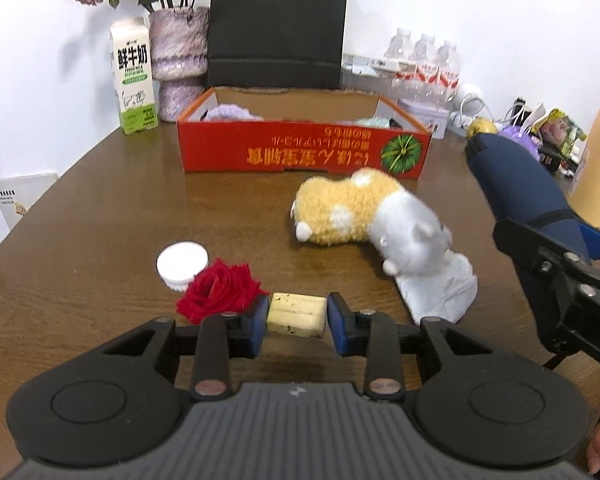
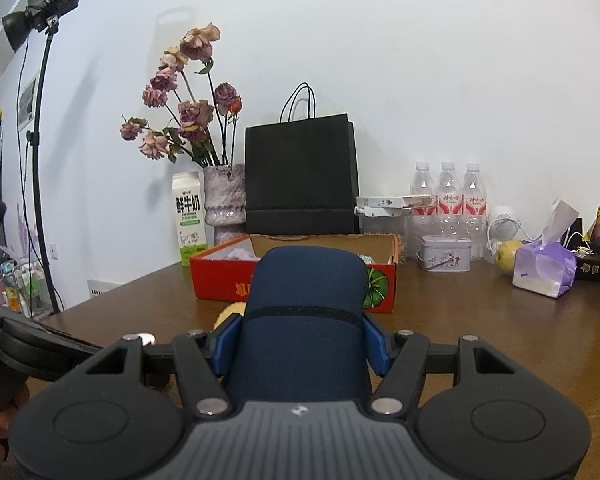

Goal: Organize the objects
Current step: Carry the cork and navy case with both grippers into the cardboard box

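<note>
Low in the left wrist frame, the left gripper [image 1: 297, 316] is squeezing a pale yellow block [image 1: 296, 315] between its blue pads, jaws narrowed onto its two ends, just above the brown table [image 1: 100, 216]. A red rose head [image 1: 220, 292] is lying just left of the block, touching a white round lid [image 1: 182, 262] behind it. Right of centre, an orange-and-white plush toy [image 1: 360, 212] is lying on its side near the red cardboard box [image 1: 300, 148], which is sitting at upper centre. In the right wrist frame, the right gripper [image 2: 302, 344] is clamping a dark blue padded case [image 2: 304, 300] at middle width, filling the lower centre and hiding part of the box.
</note>
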Motion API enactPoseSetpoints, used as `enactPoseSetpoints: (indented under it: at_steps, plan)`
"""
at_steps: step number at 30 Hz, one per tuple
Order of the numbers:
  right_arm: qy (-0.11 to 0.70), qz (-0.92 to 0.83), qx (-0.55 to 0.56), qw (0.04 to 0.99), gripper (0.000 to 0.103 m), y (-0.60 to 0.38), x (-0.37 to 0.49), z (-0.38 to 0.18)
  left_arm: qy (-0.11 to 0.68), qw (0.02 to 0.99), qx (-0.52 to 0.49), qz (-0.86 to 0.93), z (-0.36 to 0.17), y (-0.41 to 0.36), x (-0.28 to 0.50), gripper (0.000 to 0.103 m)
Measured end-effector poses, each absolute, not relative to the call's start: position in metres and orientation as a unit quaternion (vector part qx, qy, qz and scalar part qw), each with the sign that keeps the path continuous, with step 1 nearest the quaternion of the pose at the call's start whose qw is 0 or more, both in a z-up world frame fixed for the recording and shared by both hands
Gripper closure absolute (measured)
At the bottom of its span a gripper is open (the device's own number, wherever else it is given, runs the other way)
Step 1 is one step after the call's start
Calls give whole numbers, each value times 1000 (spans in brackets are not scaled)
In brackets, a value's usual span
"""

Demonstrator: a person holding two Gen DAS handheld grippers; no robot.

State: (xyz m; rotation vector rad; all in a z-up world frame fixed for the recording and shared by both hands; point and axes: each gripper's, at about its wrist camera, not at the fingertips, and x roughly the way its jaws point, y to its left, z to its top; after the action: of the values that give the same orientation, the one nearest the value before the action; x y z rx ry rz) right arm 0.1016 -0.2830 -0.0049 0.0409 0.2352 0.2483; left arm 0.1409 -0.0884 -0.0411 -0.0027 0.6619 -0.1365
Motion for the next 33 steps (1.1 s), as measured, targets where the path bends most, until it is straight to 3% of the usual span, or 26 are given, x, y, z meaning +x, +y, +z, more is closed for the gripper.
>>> enactPoseSetpoints:
  at_steps: [33]
  plan:
    - [133,156,63,977,42,-263,192,50,267,962,-23,-44,34,-71,217,70]
